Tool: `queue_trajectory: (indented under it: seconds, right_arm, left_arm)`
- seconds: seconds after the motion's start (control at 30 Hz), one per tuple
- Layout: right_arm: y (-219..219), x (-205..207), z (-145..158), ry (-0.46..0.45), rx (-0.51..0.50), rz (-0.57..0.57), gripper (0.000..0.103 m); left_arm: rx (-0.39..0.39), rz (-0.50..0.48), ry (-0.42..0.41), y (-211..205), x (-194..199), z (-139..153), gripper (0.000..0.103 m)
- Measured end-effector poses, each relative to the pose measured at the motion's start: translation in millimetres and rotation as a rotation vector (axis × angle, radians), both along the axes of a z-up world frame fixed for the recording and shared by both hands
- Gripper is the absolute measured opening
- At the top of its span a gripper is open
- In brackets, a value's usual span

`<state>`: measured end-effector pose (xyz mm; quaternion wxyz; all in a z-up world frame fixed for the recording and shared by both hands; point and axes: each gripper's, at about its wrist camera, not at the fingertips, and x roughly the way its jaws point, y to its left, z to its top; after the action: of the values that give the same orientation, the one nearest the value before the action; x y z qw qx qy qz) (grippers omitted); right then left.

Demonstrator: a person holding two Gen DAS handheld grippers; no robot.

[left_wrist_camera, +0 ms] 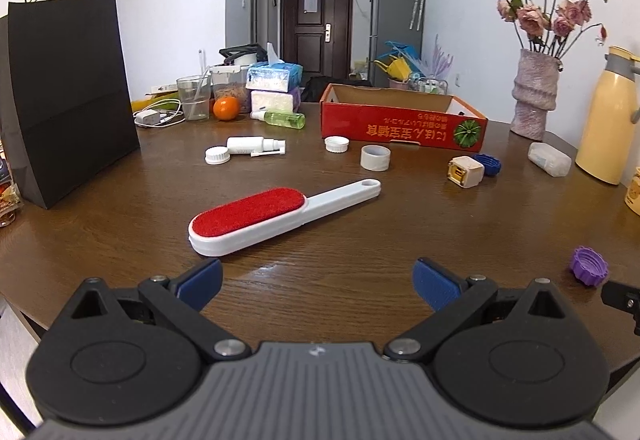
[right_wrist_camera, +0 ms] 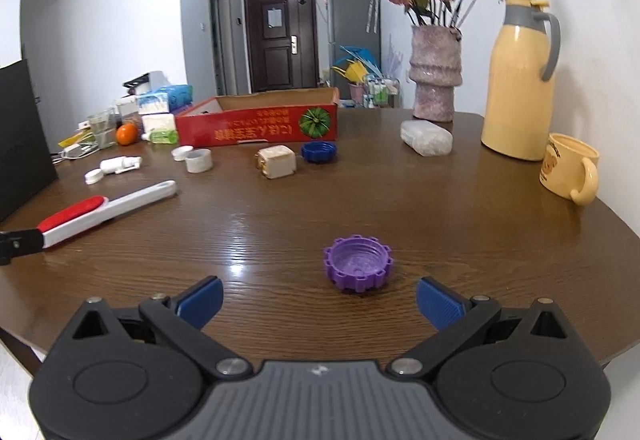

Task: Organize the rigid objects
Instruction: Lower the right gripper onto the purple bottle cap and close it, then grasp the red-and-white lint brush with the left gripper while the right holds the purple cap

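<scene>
Nothing looks sorted yet; both tools gape empty, left tool (left_wrist_camera: 316, 286) facing the lint brush (left_wrist_camera: 280, 215), right tool (right_wrist_camera: 318, 300) the purple cap (right_wrist_camera: 357, 264); red box (left_wrist_camera: 400, 119) beyond looks bare.

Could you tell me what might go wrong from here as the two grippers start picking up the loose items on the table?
1. The purple cap lies open side up, low and ridged, just ahead of the open right gripper; a shallow pinch could squirt it away.
2. The lint brush lies diagonally before the open left gripper; gripped at one end, it may pivot or droop.
3. The red box stands near the vase; a long reach could nudge it.
</scene>
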<state>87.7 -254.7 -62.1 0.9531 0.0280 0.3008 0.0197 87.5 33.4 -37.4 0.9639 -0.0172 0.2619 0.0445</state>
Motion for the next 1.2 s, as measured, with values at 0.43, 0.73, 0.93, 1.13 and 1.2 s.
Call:
queue_trajectory:
  seconds: [0.43,0.73,0.93,1.13,1.2]
  right_arm:
    - [-18.5,48.0,-34.1,0.074,0.007,-0.033,0.095]
    - [-20.0,73.7,-46.0,0.073,-0.004,-0.034,0.075]
    - [-17.3,79.9,-45.1,0.051,0.010,-0.002,0.052]
    - [-10.5,83.6,-43.3,0.039,0.019,0.000,0.052]
    - [-7.5,85.1,-41.9,0.033,0.017,-0.001,0.052]
  left_arm:
    - [-0.011,0.061,0.034,13.8,34.8,-9.9,0.103]
    - [0.011,0.116,0.057,35.0,58.4,-19.1,0.103]
    - [0.030,0.130,0.068,47.3,70.8,-22.4,0.103]
    - [0.042,0.122,0.080,61.9,85.5,-24.8,0.103]
    - [0.059,0.113,0.081,65.8,90.3,-24.5,0.103]
